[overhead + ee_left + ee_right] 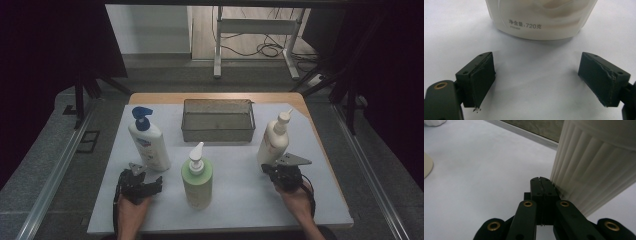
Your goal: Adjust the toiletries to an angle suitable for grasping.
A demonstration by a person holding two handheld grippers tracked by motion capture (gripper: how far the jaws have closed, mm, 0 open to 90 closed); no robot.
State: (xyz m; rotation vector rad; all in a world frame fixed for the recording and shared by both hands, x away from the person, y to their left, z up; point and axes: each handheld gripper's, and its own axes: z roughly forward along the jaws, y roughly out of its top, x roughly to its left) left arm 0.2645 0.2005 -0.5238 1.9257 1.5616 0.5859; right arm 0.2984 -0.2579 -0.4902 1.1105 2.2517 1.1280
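Observation:
A white bottle with a blue pump (148, 141) stands at the left of the white mat (235, 210). My left gripper (145, 176) sits just in front of it. In the left gripper view this gripper (536, 80) is open, nothing lies between its pads, and the bottle's base (541, 20) is a short way ahead. A cream ribbed bottle (273, 141) stands at the right. My right gripper (266, 169) is at its foot. In the right gripper view this gripper (541, 181) is shut on nothing, its tips right beside the ribbed wall (594, 165).
A green pump bottle (197, 180) stands between my two hands near the front of the mat. A wire basket (218, 131) stands behind it at the middle back. The table's edges run close on both sides, with dark curtains and a floor beyond.

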